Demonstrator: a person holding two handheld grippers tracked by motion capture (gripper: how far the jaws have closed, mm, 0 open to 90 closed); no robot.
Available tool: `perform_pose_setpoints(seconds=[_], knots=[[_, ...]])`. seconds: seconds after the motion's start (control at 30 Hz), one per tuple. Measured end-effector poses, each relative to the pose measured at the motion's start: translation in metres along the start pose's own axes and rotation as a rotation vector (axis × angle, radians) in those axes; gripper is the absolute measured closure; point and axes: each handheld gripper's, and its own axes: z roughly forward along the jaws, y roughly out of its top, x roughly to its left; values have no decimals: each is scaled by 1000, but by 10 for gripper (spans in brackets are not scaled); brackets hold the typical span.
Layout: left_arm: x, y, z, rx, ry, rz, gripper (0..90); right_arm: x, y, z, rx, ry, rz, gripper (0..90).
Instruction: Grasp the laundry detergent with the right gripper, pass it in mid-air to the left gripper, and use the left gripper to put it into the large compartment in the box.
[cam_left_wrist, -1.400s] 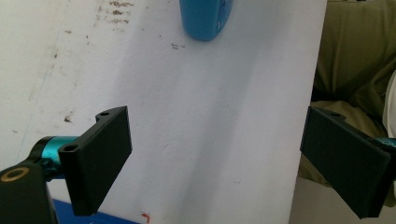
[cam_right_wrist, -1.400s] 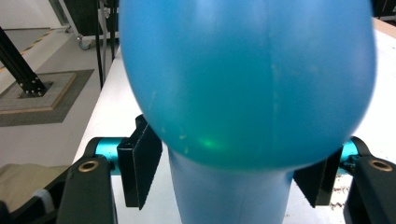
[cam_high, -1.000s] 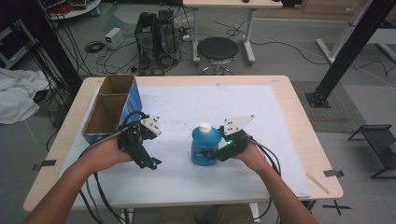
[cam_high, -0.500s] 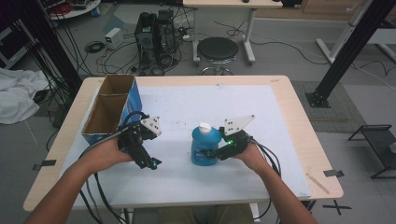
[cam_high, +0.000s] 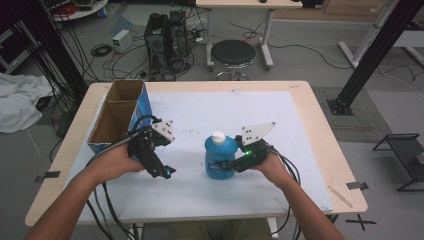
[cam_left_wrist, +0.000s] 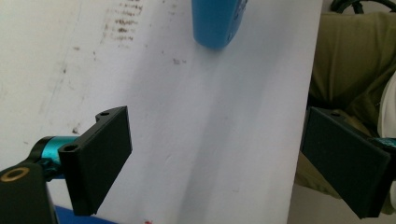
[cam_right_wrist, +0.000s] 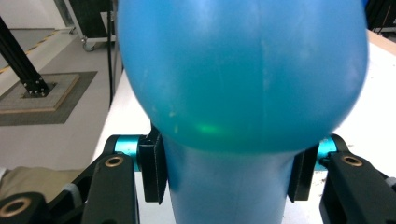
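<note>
Right gripper view tells me most: my right gripper (cam_right_wrist: 226, 175) has just been closing, and its jaws now press on either side of the blue bottle (cam_right_wrist: 240, 74), low on the narrower part beneath the broad bulge. From the high view, that bottle (cam_high: 220, 157) stands upright with its white cap (cam_high: 218, 135) on top, near the middle of the bench (cam_high: 320, 120) on the white sheet, with my right gripper (cam_high: 234, 165) coming in from its side. I judge it a plastic bottle with liquid inside, so moderately heavy, smooth and a bit slippery, with walls that may give under a hard squeeze. The narrow section seems the right place to hold, since the bulge above should stop it sliding down through the pads. I would lift slowly and keep it upright, as the weight could swing it. My left gripper (cam_high: 159, 167) sits apart from the bottle, near the cardboard box (cam_high: 117, 117); in the left gripper view its jaws stand wide with nothing between them.
</note>
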Motion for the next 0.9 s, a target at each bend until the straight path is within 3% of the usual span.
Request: perform_pose_setpoints(seconds=[0.1,0.13,0.17,0.2,0.27,0.3,0.33,0.43,0.6,0.9], knots=[[-4,12,-4,-23,6,1,90,2,9,-4,-2,6,-44,437],[-1,17,-9,32,2,69,89,6,11,-7,22,8,-5,438],[-2,22,-11,29,6,73,89,9,13,-10,35,7,16,438],[-3,26,-12,30,0,80,89,8,15,-11,31,10,-12,438],[-4,36,-16,47,-4,108,90,11,18,-15,41,4,2,438],[-6,40,-15,22,0,87,89,12,19,-17,50,8,15,439],[-5,46,-18,44,-2,113,89,11,20,-18,36,2,-9,439],[-8,62,-21,43,-5,128,90,14,23,-24,58,2,21,440],[-11,91,-29,62,-17,183,90,15,29,-32,61,-9,29,441],[-16,129,-28,76,-49,232,89,16,38,-41,73,-3,31,442]])
